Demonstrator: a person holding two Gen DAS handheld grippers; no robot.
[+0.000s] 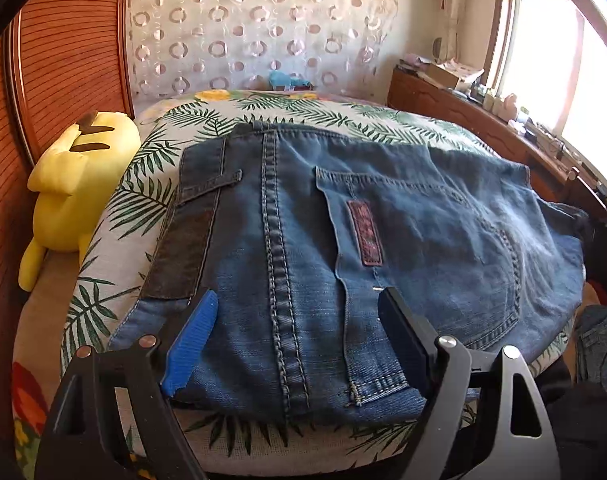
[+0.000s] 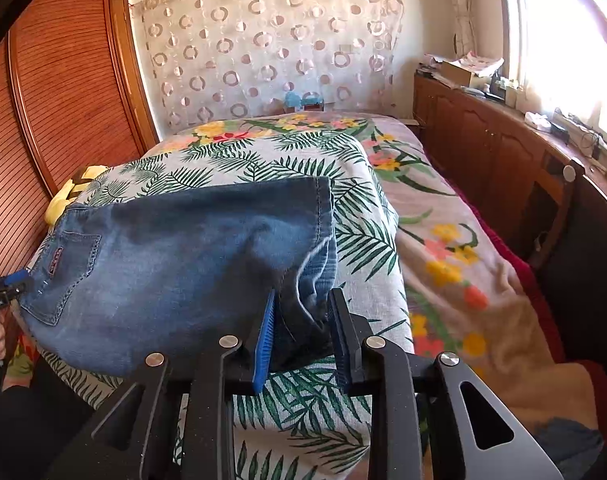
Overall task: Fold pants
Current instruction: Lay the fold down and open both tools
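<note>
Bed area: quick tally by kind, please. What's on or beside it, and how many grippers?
Jeans: 1
Yellow plush toy: 1
Leaf-print cover: 1
Grippers: 2, left gripper and right gripper
Total: 5

No text can be read anywhere

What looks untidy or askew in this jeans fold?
The jeans lie folded on the bed, but the end by the right hand-held gripper is bunched, its layers splayed rather than flat. Nothing looks damaged.
</note>
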